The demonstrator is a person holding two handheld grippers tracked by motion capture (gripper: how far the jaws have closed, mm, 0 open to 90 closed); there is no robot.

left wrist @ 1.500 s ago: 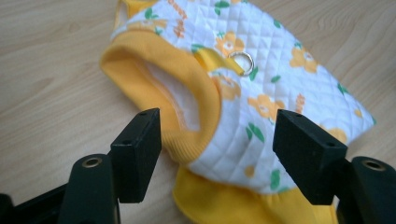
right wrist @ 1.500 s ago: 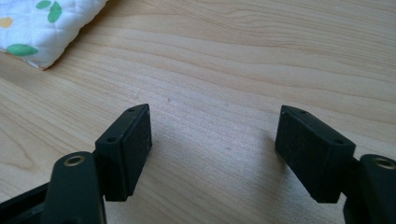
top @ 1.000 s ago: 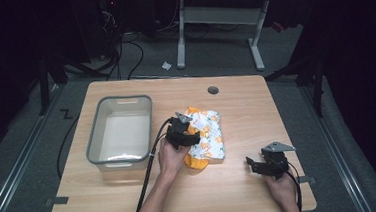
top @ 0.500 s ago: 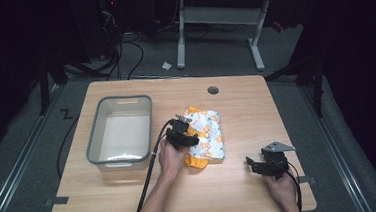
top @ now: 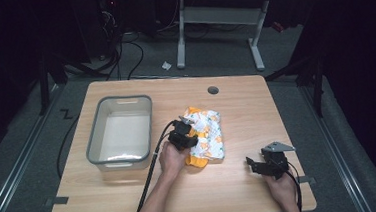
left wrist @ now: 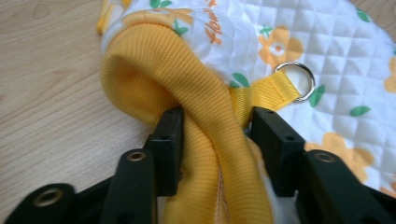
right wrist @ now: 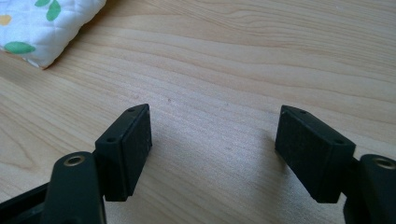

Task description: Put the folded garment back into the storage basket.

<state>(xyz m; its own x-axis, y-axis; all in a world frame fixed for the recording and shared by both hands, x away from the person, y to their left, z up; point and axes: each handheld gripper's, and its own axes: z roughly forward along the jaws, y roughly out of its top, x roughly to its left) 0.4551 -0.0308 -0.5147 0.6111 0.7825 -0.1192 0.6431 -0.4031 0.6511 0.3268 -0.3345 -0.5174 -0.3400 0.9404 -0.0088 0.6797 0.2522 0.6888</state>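
A white quilted garment [top: 207, 134] with orange flowers and yellow ribbed trim lies in the middle of the wooden table [top: 256, 106]. My left gripper [top: 184, 132] is at its left edge. In the left gripper view the jaws [left wrist: 217, 126] have just been closing, and the pads now press on the rolled yellow ribbed cuff [left wrist: 187, 74] between them. A yellow strap with a metal ring [left wrist: 299, 81] lies just beyond the right pad. My right gripper [top: 254, 164] rests low near the table's front right, open over bare wood [right wrist: 212, 140], a short way from the garment's corner [right wrist: 42, 28].
A clear plastic bin [top: 95, 137] stands on the left half of the table, close to my left hand. A round cable hole [top: 213, 90] sits near the far edge. Desk legs and cables stand on the dark floor beyond the table.
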